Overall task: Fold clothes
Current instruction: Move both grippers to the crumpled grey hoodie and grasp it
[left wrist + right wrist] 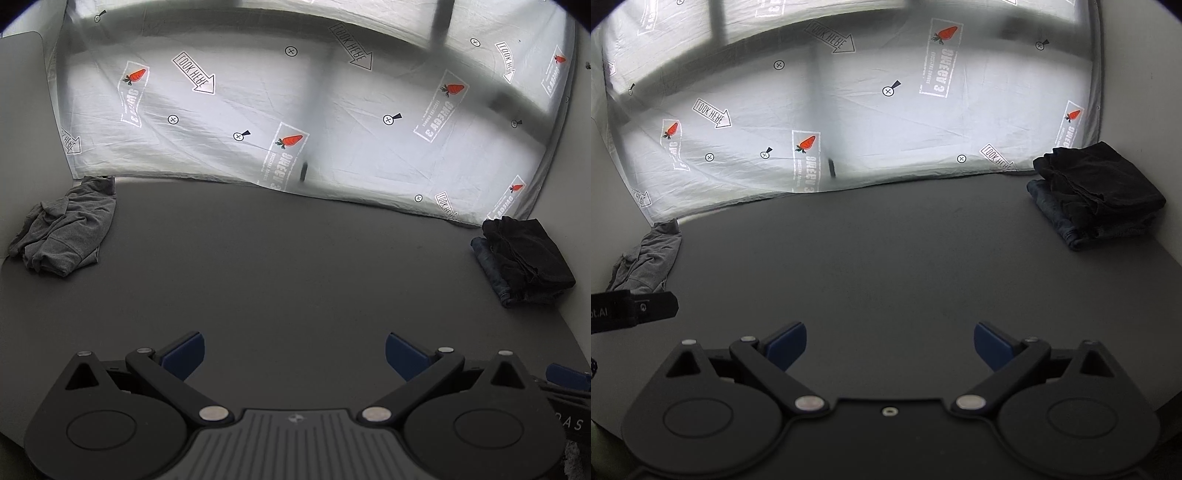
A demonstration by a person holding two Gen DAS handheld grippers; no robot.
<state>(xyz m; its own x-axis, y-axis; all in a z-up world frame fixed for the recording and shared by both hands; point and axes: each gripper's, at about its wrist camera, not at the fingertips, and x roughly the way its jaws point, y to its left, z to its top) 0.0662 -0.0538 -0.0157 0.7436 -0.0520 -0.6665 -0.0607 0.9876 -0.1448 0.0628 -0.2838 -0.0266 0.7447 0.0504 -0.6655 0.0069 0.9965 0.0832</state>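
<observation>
A crumpled grey garment (62,232) lies at the far left of the dark grey table (280,266); the right wrist view shows the same grey garment (646,258) at its left edge. A folded stack, a black garment (524,251) on top of blue jeans (491,269), sits at the far right, and appears as the black garment (1100,188) over jeans (1056,218) in the right wrist view. My left gripper (294,356) hovers open over bare table near the front, holding nothing. My right gripper (890,347) is open too, with nothing between its blue pads.
A white printed sheet (295,110) with carrot logos and "LOOK HERE" arrows hangs behind the table's far edge. Part of the other gripper's body (631,310) juts in at the left of the right wrist view. A pale wall (22,129) borders the left side.
</observation>
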